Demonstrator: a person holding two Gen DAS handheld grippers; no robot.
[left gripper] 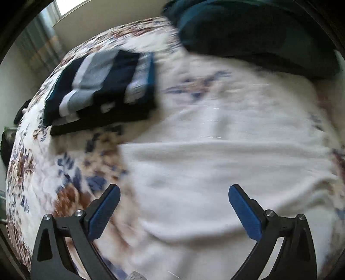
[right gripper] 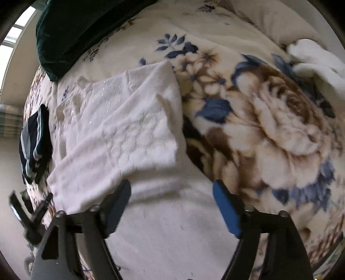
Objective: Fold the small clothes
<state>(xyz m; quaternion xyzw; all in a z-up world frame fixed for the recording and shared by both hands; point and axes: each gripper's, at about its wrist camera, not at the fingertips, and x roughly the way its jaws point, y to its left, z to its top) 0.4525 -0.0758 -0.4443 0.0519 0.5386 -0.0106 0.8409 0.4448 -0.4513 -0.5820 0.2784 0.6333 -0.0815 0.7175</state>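
The right gripper (right gripper: 171, 204) hung spread above the white top (right gripper: 120, 125); the left gripper (left gripper: 174, 210) likewise. At nine o'clock, folded clothes (right gripper: 34, 142). The fluffy fold could spring open.

Soft daylight from window (left gripper: 71, 6), motion blur, fisheye-warped dark edges

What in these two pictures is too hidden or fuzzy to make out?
- Left wrist view: motion blur smears the white garment, so its folds and edges are unclear.
- Striped folded pile: blurred; how many pieces cannot be told.
- Dark green cushion: cut off by the top edge.
- Right wrist view: the white item at upper right is blurred and cut by the rim.
- The garment's near edge lies hidden behind the right tongs.
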